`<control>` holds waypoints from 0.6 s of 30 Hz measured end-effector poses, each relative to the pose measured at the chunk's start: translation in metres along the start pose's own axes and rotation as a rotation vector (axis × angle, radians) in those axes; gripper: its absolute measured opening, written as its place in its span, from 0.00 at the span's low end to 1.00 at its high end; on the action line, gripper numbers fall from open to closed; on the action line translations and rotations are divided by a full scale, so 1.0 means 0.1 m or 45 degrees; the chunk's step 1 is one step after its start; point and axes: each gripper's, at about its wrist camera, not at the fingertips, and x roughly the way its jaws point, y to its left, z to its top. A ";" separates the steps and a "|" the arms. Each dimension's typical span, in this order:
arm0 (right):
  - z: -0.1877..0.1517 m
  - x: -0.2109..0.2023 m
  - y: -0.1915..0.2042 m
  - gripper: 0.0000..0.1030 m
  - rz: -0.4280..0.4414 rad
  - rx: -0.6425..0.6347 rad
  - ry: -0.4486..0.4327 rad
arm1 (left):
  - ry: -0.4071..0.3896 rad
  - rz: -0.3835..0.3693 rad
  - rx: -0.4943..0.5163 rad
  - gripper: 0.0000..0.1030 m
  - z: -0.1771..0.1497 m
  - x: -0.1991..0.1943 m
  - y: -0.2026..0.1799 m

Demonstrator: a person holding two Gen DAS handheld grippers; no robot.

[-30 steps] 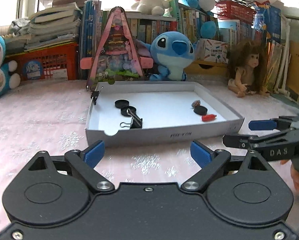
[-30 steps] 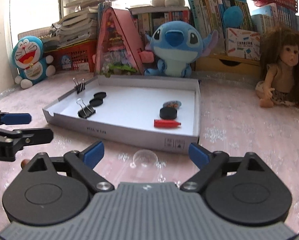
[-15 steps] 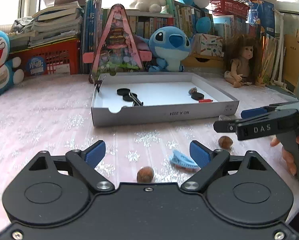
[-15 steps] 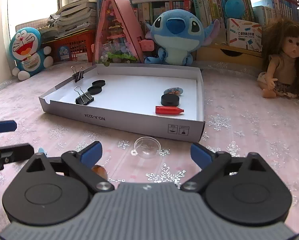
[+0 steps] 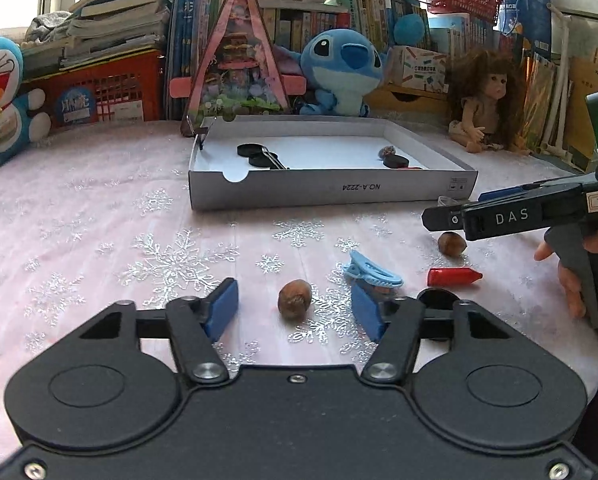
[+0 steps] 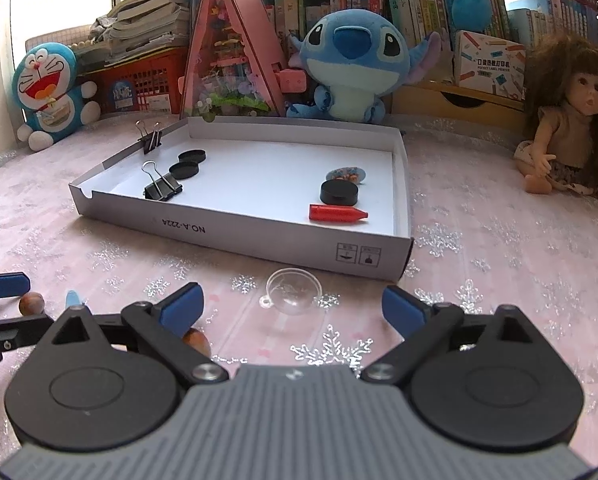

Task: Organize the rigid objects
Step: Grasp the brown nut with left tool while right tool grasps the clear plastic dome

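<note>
A brown nut (image 5: 295, 300) lies on the pink cloth between the blue pads of my left gripper (image 5: 295, 313). Its jaws are closing, and a gap still shows on each side of the nut. Right of it lie a blue hair clip (image 5: 373, 274), a red crayon piece (image 5: 453, 276) and a second nut (image 5: 452, 243). My right gripper (image 6: 293, 308) stands open just short of a clear plastic dome (image 6: 295, 292). The white box tray (image 6: 239, 228) holds a binder clip (image 6: 161, 186), black discs (image 6: 185, 168), a black cap (image 6: 339, 193) and a red crayon (image 6: 337, 213).
Plush toys, a doll (image 6: 571, 120), books and a red basket (image 5: 99, 88) line the back of the table. Another binder clip (image 6: 149, 138) sits on the tray's far left rim. A hand (image 5: 567, 276) holds the right gripper at the right edge.
My left gripper has drawn back from the tray and sunk toward the cloth. Its jaws have narrowed, and the nut now lies between them. The right gripper has barely moved.
</note>
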 end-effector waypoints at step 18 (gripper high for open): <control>0.01 -0.07 0.05 0.41 0.020 -0.010 -0.004 | -0.002 -0.026 -0.010 0.15 0.10 -0.02 -0.02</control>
